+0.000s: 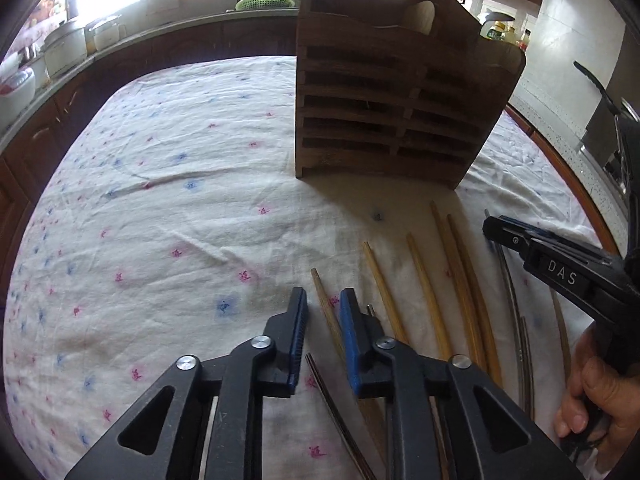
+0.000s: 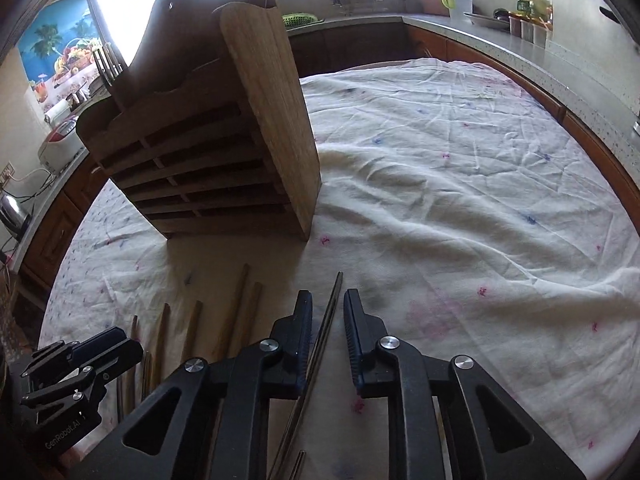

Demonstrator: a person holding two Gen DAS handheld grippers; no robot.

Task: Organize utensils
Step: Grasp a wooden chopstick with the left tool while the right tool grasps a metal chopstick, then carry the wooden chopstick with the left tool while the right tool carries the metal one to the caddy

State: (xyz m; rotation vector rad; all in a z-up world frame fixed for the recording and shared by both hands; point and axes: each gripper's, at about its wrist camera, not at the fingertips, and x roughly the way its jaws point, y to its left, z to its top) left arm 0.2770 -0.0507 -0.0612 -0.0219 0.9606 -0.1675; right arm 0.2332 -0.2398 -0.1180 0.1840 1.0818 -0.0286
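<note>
Left tool (image 1: 323,293) points down at the white cloth on the tabletop (image 1: 160,200), and its two blue pads are close together with only a small gap. One brown chopstick (image 1: 324,300) lies in that gap. I think the pads are not squeezing it yet, because a bit of cloth shows on each side of the stick. Just to the right, more chopsticks lie side by side on the cloth: two pale ones (image 1: 384,288), then two longer brown ones (image 1: 460,280), then thin gray ones near the edge. Behind them all stands the tall wooden holder (image 1: 380,100) with its rows of slots, and that is where the sticks should likely go. Farthest right is the right tool (image 2: 328,294), held by a hand (image 1: 592,392). Its pads are close together too, and a thin dark chopstick (image 2: 326,322) runs up through the gap, nearer to the left pad. It does not look pinched yet either. The job now seems to be grabbing one stick with each tool. To do it well, each stick should sit in the middle of the pads before they squeeze, so it does not spin or slip out. Squeeze until it is snug, then lift straight up so the sticks next to it do not roll. Keep the two tools apart so they do not bump on the way to the holder.
</note>
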